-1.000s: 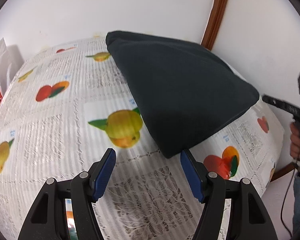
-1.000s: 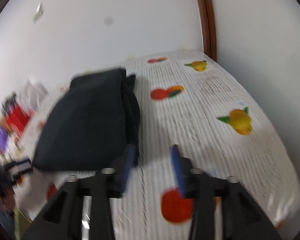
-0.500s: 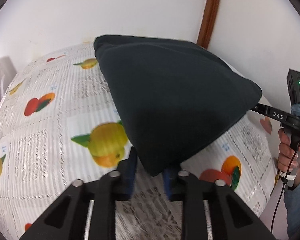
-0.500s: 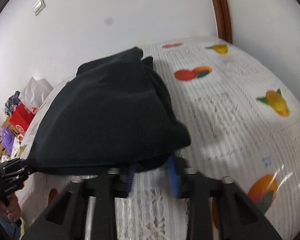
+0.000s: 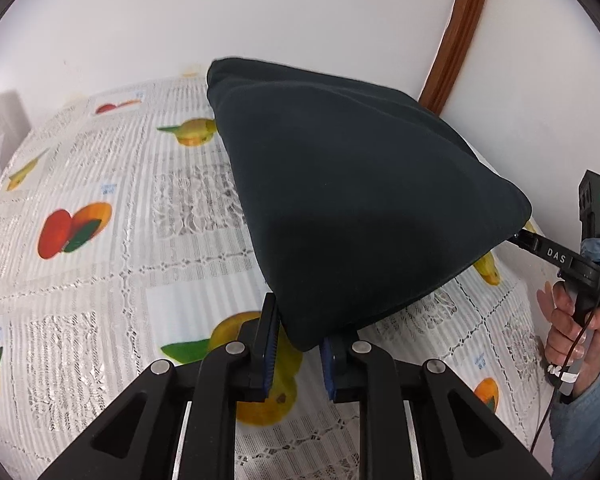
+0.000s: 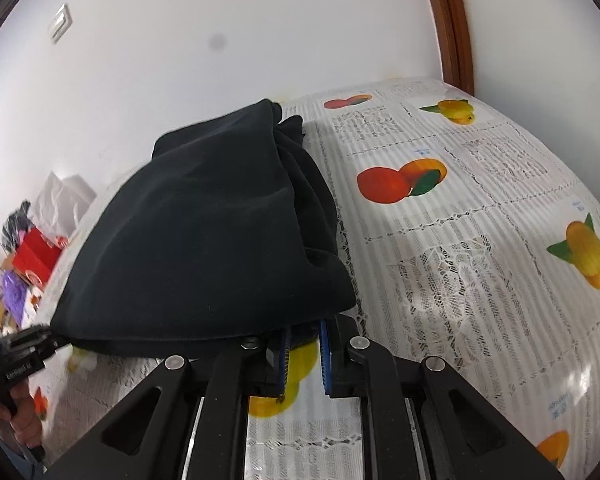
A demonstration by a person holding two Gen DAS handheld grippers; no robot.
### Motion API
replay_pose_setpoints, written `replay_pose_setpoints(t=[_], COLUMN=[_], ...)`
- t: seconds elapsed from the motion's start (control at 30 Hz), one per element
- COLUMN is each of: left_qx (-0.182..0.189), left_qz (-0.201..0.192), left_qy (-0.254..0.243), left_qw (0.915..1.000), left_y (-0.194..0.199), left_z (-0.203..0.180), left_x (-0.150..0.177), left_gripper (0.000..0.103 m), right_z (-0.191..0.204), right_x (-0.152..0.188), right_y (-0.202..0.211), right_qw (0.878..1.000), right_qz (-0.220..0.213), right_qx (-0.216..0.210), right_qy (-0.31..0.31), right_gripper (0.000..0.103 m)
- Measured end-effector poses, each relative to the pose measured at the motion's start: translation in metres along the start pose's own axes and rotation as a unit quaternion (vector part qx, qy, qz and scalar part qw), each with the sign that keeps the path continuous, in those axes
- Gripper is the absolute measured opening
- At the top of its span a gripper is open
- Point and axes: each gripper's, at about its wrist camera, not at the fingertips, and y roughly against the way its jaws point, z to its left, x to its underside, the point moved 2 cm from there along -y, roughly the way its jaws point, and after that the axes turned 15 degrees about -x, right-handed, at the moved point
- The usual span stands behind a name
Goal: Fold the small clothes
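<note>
Right now the dark, soft fleece garment (image 5: pixel 352 208) fills the middle of both views, its near edge raised off the glossy lace-patterned tablecloth (image 5: pixel 100 304) printed with fruit. Low in each frame, the left gripper (image 5: pixel 300 344) and right gripper (image 6: pixel 305 340) each pinch a corner between ribbed blue pads.

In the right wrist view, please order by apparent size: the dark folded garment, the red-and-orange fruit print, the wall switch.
1. Dark folded garment
2. Red-and-orange fruit print on the tablecloth
3. White wall switch, though it is farthest away.
</note>
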Motion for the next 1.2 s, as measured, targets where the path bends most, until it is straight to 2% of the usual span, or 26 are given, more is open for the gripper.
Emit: replay_pose_setpoints(t=[0.07, 0.13, 0.17, 0.2, 0.3, 0.33, 0.43, 0.57, 0.63, 0.67, 0.7, 0.73, 0.77, 0.8, 0.9, 1.2], left_qx=[0.006, 0.01, 0.012, 0.011, 0.012, 0.016, 0.022, 0.013, 0.011, 0.009, 0.009, 0.008, 0.003, 0.002, 0.004, -0.011], left_qz=[0.009, 0.01, 0.01, 0.009, -0.006, -0.012, -0.03, -0.045, -0.051, -0.051, -0.048, -0.044, -0.039, -0.035, -0.03, -0.028], left_qy=[-0.001, -0.002, -0.004, -0.005, 0.0, 0.004, 0.015, 0.023, 0.026, 0.027, 0.026, 0.024, 0.022, 0.019, 0.018, 0.011], left_qw=[0.9999, 0.9999, 0.9999, 0.9999, 0.9999, 0.9998, 0.9992, 0.9986, 0.9983, 0.9983, 0.9985, 0.9987, 0.999, 0.9992, 0.9994, 0.9995], left_y=[0.0, 0.004, 0.007, 0.01, 0.021, 0.025, 0.033, 0.034, 0.032, 0.029, 0.026, 0.023, 0.02, 0.017, 0.013, 0.004], left_z=[0.002, 0.005, 0.006, 0.008, 0.013, 0.014, 0.017, 0.013, 0.01, 0.009, 0.007, 0.006, 0.005, 0.004, 0.003, -0.003], left_x=[0.003, 0.007, 0.01, 0.013, 0.02, 0.022, 0.017, 0.0, -0.008, -0.011, -0.014, -0.015, -0.016, -0.017, -0.017, -0.025], left_gripper=[0.02, 0.02, 0.021, 0.023, 0.04, 0.045, 0.046, 0.05, 0.05, 0.05, 0.05, 0.05, 0.051, 0.053, 0.054, 0.055], right_z=[0.003, 0.004, 0.004, 0.004, 0.007, 0.009, 0.011, 0.001, -0.004, -0.007, -0.008, -0.008, -0.009, -0.012, -0.024, -0.007], right_x=[0.004, 0.009, 0.01, 0.011, 0.008, 0.005, -0.01, -0.031, -0.036, -0.038, -0.039, -0.039, -0.038, -0.037, -0.032, -0.029], right_y=[0.006, 0.018, 0.026, 0.035, 0.063, 0.07, 0.072, 0.043, 0.027, 0.019, 0.012, 0.009, 0.011, 0.02, 0.027, 0.025], right_qw=[0.999, 0.998, 0.998, 0.998, 0.998, 0.997, 0.997, 0.997, 0.997, 0.996, 0.995, 0.994, 0.992, 0.99, 0.985, 0.996], right_qz=[0.013, 0.019, 0.02, 0.02, -0.011, -0.023, -0.044, -0.053, -0.05, -0.047, -0.043, -0.042, -0.049, -0.078, -0.088, -0.064], right_qx=[0.017, 0.031, 0.034, 0.026, -0.001, -0.007, -0.032, -0.051, -0.065, -0.076, -0.086, -0.098, -0.11, -0.114, -0.136, -0.066], right_qy=[0.028, 0.049, 0.056, 0.059, 0.067, 0.069, 0.058, 0.017, -0.009, -0.022, -0.03, -0.031, -0.026, -0.024, -0.051, -0.001], right_gripper=[0.015, 0.02, 0.025, 0.034, 0.047, 0.048, 0.048, 0.047, 0.045, 0.034, 0.011, 0.004, 0.004, 0.004, 0.004, 0.005])
